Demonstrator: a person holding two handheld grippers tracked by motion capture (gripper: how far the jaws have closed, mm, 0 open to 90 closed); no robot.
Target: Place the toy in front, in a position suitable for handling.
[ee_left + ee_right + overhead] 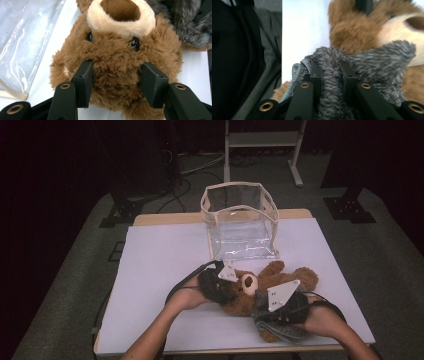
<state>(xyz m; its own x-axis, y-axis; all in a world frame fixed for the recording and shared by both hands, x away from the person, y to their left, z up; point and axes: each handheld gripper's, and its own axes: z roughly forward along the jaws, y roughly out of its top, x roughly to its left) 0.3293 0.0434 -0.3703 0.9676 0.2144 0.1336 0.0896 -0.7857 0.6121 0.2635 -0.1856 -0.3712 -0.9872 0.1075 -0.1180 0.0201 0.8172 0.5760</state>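
Teddy bear [117, 67] head is pinched by the left tool [116, 85]; right tool [331, 75] clamps its grey scarf [372, 65].

I'm working in what looks like a lab or recording studio, not a home. The table [165, 265] has a plain white top, standing on grey carpet [395, 250] with black curtains behind. Cables [200, 167] trail over the floor, near black stand bases [350, 207] and a white metal frame [260, 150].

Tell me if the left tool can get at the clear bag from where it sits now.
Probably not yet: the left tool is closed on the teddy bear's head. The clear bag stands apart, with bare table between.
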